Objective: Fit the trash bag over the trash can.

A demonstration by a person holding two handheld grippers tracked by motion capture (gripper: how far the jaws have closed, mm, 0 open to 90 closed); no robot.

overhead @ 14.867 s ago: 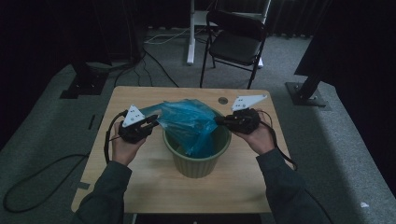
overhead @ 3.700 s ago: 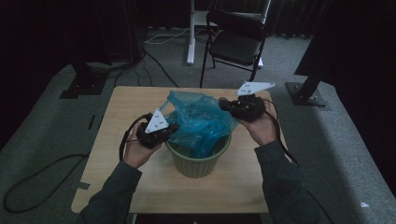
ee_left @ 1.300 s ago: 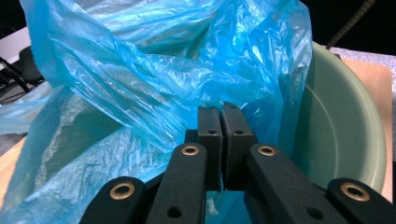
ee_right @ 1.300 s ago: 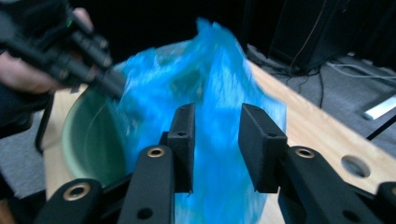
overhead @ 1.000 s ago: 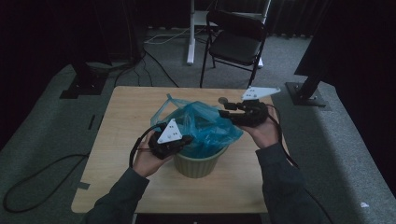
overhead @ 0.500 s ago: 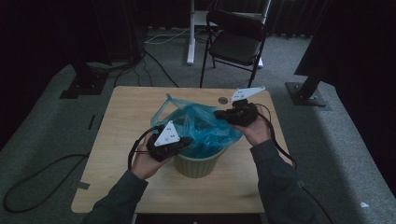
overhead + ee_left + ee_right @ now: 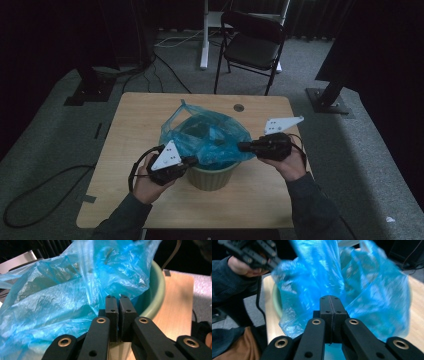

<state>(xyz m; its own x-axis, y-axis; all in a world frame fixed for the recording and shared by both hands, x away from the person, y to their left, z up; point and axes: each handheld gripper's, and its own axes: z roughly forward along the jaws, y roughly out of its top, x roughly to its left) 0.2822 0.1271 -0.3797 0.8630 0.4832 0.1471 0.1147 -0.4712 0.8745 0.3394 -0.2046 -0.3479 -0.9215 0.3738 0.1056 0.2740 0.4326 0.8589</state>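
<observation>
A blue plastic bag (image 7: 210, 137) billows over a green bin (image 7: 212, 177) at the middle of the wooden table (image 7: 130, 125). My left gripper (image 7: 192, 161) is at the bin's near left rim, shut on the bag's edge. In the left gripper view the jaws (image 7: 118, 298) pinch the blue film (image 7: 50, 305) beside the green rim (image 7: 156, 290). My right gripper (image 7: 241, 146) is at the bag's right side, shut on the bag. In the right gripper view its jaws (image 7: 332, 298) are pressed together against the blue bag (image 7: 372, 295), with the other hand's gripper (image 7: 254, 252) beyond.
A small round disc (image 7: 239, 107) lies on the table behind the bin. A black folding chair (image 7: 252, 45) stands past the table's far edge. Cables (image 7: 30, 195) trail on the grey floor at the left, and a stand base (image 7: 330, 100) sits at the right.
The right gripper has dropped from above the bag's far right to its right side, pulling the film down. The left gripper has shifted slightly left and nearer, still on the bag.
</observation>
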